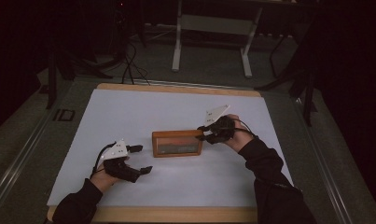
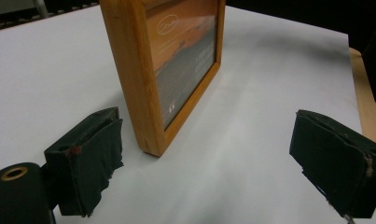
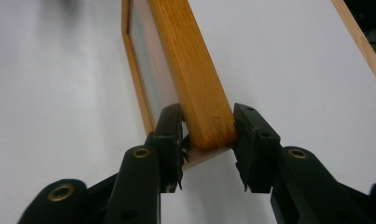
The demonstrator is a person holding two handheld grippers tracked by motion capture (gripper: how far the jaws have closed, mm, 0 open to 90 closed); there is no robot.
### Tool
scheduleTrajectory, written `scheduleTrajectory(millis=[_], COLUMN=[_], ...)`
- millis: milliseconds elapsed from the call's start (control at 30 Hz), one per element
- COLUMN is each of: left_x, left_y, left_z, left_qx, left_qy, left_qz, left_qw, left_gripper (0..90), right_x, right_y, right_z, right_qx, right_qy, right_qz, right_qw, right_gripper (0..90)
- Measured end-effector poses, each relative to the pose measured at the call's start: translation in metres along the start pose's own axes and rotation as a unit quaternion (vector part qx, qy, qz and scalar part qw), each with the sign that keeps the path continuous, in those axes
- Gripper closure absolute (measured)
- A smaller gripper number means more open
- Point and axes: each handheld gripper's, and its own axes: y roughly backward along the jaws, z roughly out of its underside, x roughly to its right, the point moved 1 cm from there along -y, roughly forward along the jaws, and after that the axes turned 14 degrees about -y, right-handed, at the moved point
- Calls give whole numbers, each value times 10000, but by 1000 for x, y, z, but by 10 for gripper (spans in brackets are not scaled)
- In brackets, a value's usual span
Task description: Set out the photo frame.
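A wooden picture frame (image 1: pixel 176 143) with an orange and grey print stands upright on its long edge in the middle of the white sheet (image 1: pixel 129 112). My right gripper (image 1: pixel 202 132) reaches in from the right, its jaws on either side of the frame's top right corner (image 3: pixel 195 79). The pads (image 3: pixel 251 140) sit close to the wood with a thin gap on one side, so my right gripper (image 3: pixel 208 135) is open. My left gripper (image 1: pixel 141 158) rests open, left of the frame and apart from it. In the left gripper view, my left gripper (image 2: pixel 211 158) has bare sheet between its jaws and faces the frame's near corner (image 2: pixel 176 70).
The white sheet covers a wooden tabletop whose edge (image 1: pixel 176 213) shows at the front and the back. Beyond the table stand a metal-legged stand (image 1: pixel 211 28) and floor cables (image 1: pixel 129 65). The room around is dark.
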Motion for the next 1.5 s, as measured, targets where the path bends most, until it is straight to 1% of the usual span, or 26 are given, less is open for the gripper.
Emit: scheduleTrajectory(millis=[67,133,233,300,367,467,500,567,633,667,700,733,800,867,900,967,1133,1267,1367,1433,1500], left_x=[0,-1,-1,-1,-1,-1,-1,-1,-1,-1,-1,-1,-1,-1,-1,-1,-1,-1,0,-1,-1], left_y=[1,1,1,2,2,2,2,2,2,2,2,2,2,1,1,1,1,0,0,1,1], left_z=[0,0,0,0,0,0,0,0,0,0,0,0,0,0,0,0,1,1,1,1,1], left_qx=[21,31,30,40,52,58,54,56,66,61,64,61,46,60,50,61,51,49,55,52,63], left_qy=[1,11,9,-2,3,3,-2,3,8,7,8,11,16,20,25,30,35,42,54,42,60], left_qz=[-21,-28,-23,-23,-26,-31,-30,-27,-18,-18,-12,-9,1,11,14,22,31,49,51,39,40], left_qw=[10000,10000,10000,10000,10000,10000,10000,10000,10000,10000,10000,10000,10000,10000,10000,10000,10000,10000,10000,10000,10000], left_gripper=[96,97,96,96,96,96,96,97,97,96,96,96,97,96,96,96,96,96,96,96,96], right_x=[1,3,5,6,9,11,12,14,16,17,17,18,19,20,21,23,27,28,28,28,26], right_y=[-1,-3,-5,-6,-7,-8,-8,-9,-9,-10,-10,-10,-10,-11,-11,-11,-13,-13,-13,-14,-14], right_z=[-1,-2,-2,-2,-1,0,0,1,2,2,3,3,2,2,2,2,1,-1,-2,-2,-2], right_qx=[-7,10,36,59,80,82,91,156,187,218,236,224,240,238,248,250,256,201,165,171,181], right_qy=[-93,-136,-360,-418,-604,-930,-992,-849,-820,-732,-705,-726,-608,-578,-526,-558,-523,-446,-434,-471,-572], right_qz=[45,60,110,170,169,216,222,175,129,117,106,91,73,59,42,-6,-102,-89,-70,-44,-2], right_qw=[9999,9999,9993,9990,9980,9954,9948,9961,9964,9970,9972,9971,9978,9980,9983,9981,9982,9988,9989,9987,9982], right_gripper=[636,635,634,632,632,630,629,627,624,622,621,621,619,619,619,620,620,617,613,610,608])
